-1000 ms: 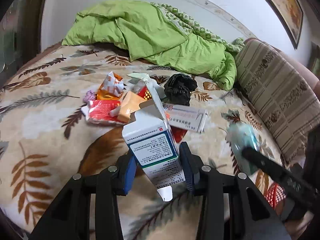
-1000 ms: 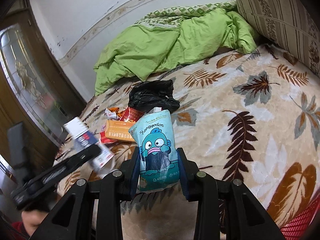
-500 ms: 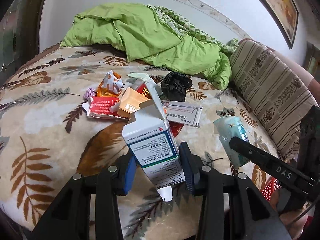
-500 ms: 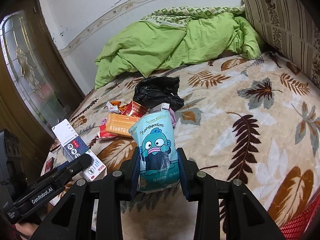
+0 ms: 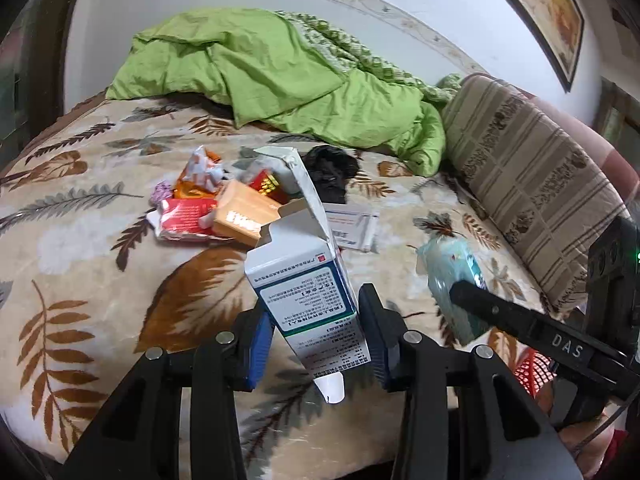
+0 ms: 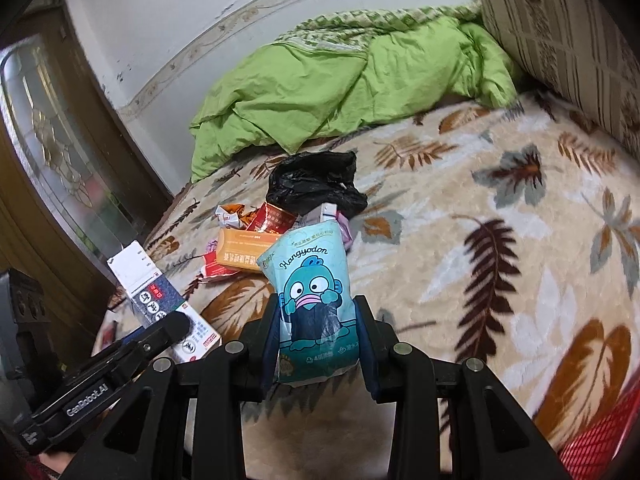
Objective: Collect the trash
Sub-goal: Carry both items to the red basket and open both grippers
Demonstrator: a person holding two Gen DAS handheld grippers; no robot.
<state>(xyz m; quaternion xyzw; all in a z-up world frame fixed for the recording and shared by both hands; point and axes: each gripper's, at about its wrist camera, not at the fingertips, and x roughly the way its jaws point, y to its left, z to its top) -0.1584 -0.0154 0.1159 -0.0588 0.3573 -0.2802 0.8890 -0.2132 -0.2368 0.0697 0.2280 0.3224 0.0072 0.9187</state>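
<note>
An opened white-and-blue carton (image 5: 304, 280) and a teal cartoon pouch (image 6: 314, 296) are held upright, nearer than the heap of wrappers (image 5: 224, 208) beside the black bag (image 6: 316, 184).

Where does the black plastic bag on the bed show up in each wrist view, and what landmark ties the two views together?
Left wrist view: the black plastic bag sits above centre, just behind the open flap of the held white and blue carton.
Right wrist view: the bag lies upper centre, behind the trash pile, above the held teal pouch.
Shared landmark: the green quilt behind it.
</note>
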